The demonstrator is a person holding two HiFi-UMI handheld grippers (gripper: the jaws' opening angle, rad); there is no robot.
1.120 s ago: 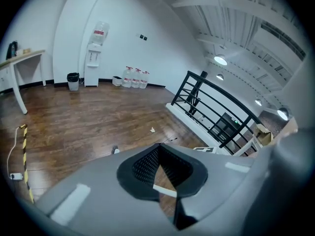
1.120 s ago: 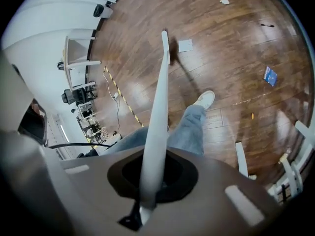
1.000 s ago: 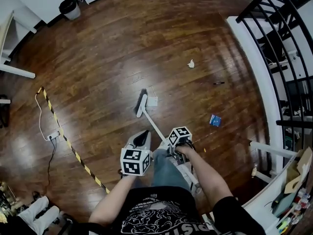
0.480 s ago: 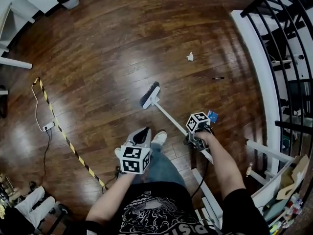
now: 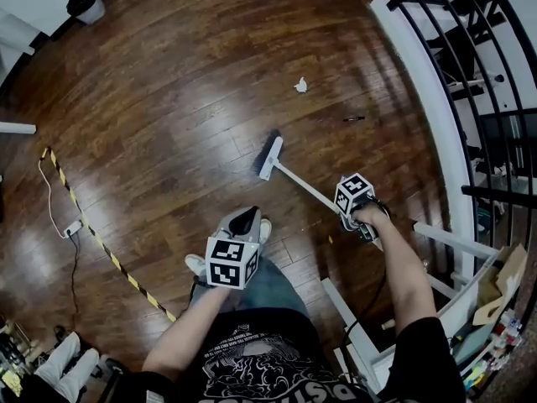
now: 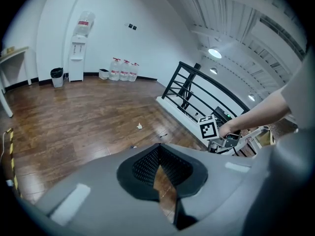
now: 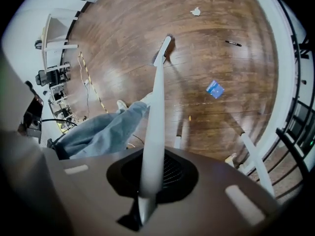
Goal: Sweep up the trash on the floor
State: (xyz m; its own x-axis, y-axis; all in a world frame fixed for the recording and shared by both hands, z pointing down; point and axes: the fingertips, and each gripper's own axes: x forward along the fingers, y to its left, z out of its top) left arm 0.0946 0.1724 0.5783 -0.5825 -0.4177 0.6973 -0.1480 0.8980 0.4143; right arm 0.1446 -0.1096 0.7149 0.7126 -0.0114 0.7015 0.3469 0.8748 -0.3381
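Observation:
A white broom lies slanted across the wood floor, its dark brush head (image 5: 268, 152) resting on the boards. My right gripper (image 5: 349, 215) is shut on the white broom handle (image 7: 152, 132), which runs out between its jaws to the brush head (image 7: 165, 49). A crumpled white paper (image 5: 300, 84) lies beyond the brush, and a black pen (image 5: 353, 119) lies to the right of it. A blue scrap (image 7: 215, 89) shows only in the right gripper view. My left gripper (image 5: 242, 222) hangs over the person's shoe, shut, with nothing between its jaws.
A black railing (image 5: 470, 57) and a white curb bound the right side. White frame bars (image 5: 445, 240) lie by my right arm. Yellow-black tape (image 5: 101, 242) and a power strip (image 5: 71, 225) lie at left. A bin (image 5: 84, 2) stands far left.
My right gripper has swung to the right with the broom, and the brush head has slid right and farther away, toward the crumpled paper. The left gripper has stayed by the person's leg.

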